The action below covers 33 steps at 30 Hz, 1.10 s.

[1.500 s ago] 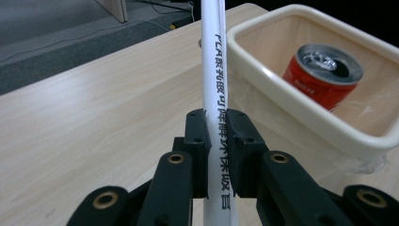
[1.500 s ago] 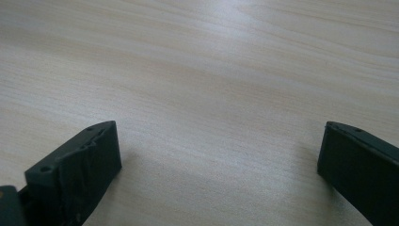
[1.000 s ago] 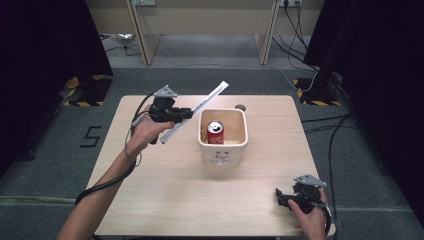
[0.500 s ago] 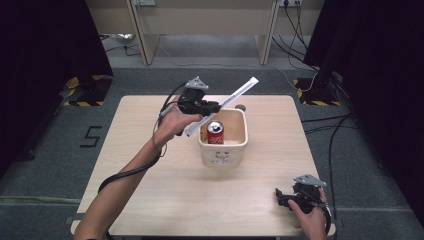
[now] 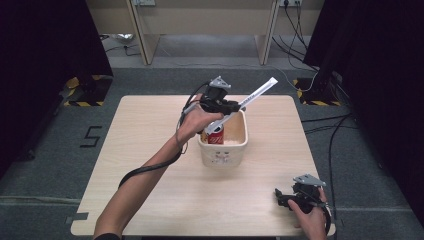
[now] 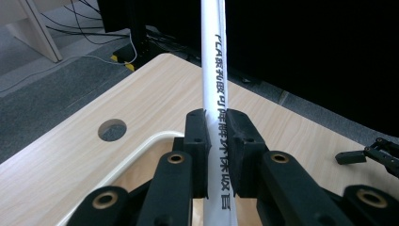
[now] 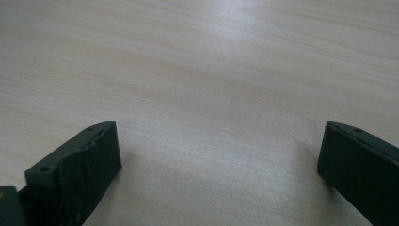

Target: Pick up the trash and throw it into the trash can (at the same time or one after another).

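A long white paper-wrapped straw with black print is clamped in my left gripper, which hangs over the left rim of a cream tub in the middle of the table. In the left gripper view the straw runs up between the two black pads, which press on it. A red can stands inside the tub under that hand. My right gripper rests near the table's front right corner; its jaws stand wide apart over bare wood.
The wooden table has a round cable hole near its far edge. Desk legs and cables stand on the grey floor beyond. Black curtains hang to the left and right.
My left hand has carried the straw to the right, from left of the tub to above its left rim. The right gripper has stayed put.
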Available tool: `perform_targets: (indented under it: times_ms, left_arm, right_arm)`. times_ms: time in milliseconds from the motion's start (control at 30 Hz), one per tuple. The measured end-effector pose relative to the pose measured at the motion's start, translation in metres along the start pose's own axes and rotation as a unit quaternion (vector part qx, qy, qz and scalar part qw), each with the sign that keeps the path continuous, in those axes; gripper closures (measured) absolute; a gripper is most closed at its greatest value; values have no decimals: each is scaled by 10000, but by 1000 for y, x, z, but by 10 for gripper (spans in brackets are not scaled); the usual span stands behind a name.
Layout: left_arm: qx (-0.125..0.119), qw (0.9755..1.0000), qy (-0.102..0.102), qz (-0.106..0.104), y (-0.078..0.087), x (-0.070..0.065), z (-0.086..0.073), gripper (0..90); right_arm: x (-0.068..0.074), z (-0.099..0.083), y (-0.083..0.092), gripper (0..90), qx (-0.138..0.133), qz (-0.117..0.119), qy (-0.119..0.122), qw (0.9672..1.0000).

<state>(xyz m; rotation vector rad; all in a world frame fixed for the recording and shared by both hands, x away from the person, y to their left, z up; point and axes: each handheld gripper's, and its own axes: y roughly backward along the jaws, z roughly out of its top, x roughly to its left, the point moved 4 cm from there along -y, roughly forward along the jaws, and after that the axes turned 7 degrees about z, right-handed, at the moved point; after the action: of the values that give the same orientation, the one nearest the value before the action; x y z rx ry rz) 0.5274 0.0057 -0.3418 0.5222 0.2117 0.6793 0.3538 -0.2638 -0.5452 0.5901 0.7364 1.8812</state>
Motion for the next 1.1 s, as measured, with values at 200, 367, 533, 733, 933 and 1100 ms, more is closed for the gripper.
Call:
perform_targets:
  times_ms: [200, 367, 533, 733, 933, 1100]
  left_arm:
    - [13, 10000, -36, -82, -15, -12, -8, 793]
    - [103, 9999, -68, -87, -26, -17, -16, 793]
    - [177, 9998, -93, -44, -29, -20, -21, 792]
    - [229, 9996, -180, -8, -33, -20, -23, 791]
    - [277, 9994, -202, 26, -37, -19, -26, 790]
    - [269, 9994, -204, 65, -36, -19, -30, 787]
  right_arm:
    - [0, 0, 0, 2, -6, 2, 1, 10000]
    - [0, 0, 0, 2, -7, -2, 10, 10000]
    - [0, 0, 0, 2, -8, 1, 0, 10000]
    - [0, 0, 0, 2, -12, 2, -5, 10000]
    - [1, 0, -1, 2, -16, 10, -21, 10000]
    - [1, 0, -1, 2, -16, 13, -16, 10000]
